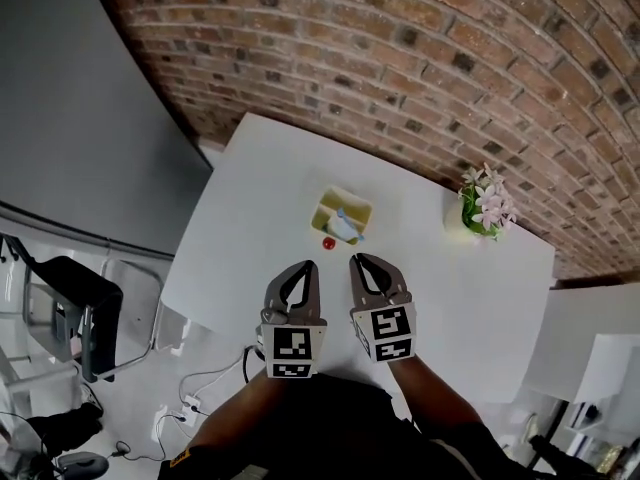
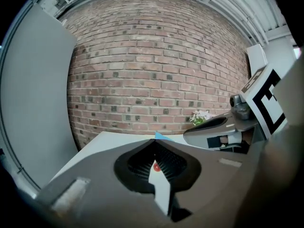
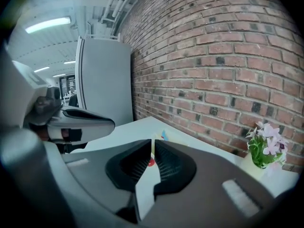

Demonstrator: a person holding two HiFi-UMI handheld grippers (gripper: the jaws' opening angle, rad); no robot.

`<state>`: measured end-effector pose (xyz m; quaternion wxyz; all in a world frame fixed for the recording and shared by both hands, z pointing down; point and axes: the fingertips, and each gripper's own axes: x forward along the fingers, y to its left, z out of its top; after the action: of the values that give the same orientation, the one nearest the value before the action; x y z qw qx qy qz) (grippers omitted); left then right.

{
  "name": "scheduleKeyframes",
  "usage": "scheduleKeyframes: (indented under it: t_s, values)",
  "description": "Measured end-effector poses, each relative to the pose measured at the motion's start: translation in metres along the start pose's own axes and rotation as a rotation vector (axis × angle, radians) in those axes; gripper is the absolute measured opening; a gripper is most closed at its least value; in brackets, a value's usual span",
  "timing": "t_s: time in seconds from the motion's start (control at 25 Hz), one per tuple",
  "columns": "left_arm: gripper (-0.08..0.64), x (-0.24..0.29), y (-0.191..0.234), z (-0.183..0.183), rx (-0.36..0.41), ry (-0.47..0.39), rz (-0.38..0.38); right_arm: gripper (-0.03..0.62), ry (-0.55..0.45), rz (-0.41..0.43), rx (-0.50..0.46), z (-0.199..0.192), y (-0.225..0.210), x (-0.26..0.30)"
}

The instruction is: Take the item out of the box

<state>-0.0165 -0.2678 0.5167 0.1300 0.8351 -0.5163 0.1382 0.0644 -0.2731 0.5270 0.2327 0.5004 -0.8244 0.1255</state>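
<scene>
A small pale-yellow open box (image 1: 341,212) sits near the middle of the white table (image 1: 250,258), with a blue-and-white item (image 1: 345,227) lying in it. A small red ball (image 1: 328,242) rests on the table just in front of the box. Both grippers hover side by side short of the box, pointing at it. My left gripper (image 1: 308,267) has its jaw tips meeting, with nothing between them. My right gripper (image 1: 357,261) shows a thin slit between its jaws (image 3: 153,142), also with nothing in it. The red ball (image 3: 150,162) shows through that slit, far ahead.
A pot of pink-white flowers (image 1: 485,206) stands at the table's right back corner. A brick wall (image 1: 420,58) runs behind the table. A black chair (image 1: 75,308) and floor cables (image 1: 200,388) lie to the left, below the table edge.
</scene>
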Motion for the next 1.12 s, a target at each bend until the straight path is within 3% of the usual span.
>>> scheduleKeyframes:
  t_s: [0.44, 1.12]
  values:
    - [0.005, 0.042, 0.005, -0.014, -0.007, 0.065, -0.042, 0.07, 0.066, -0.021, -0.055, -0.009, -0.022, 0.027]
    - [0.005, 0.074, 0.017, -0.024, -0.032, 0.115, -0.01, 0.112, 0.148, 0.002, -0.152, -0.039, -0.036, 0.061]
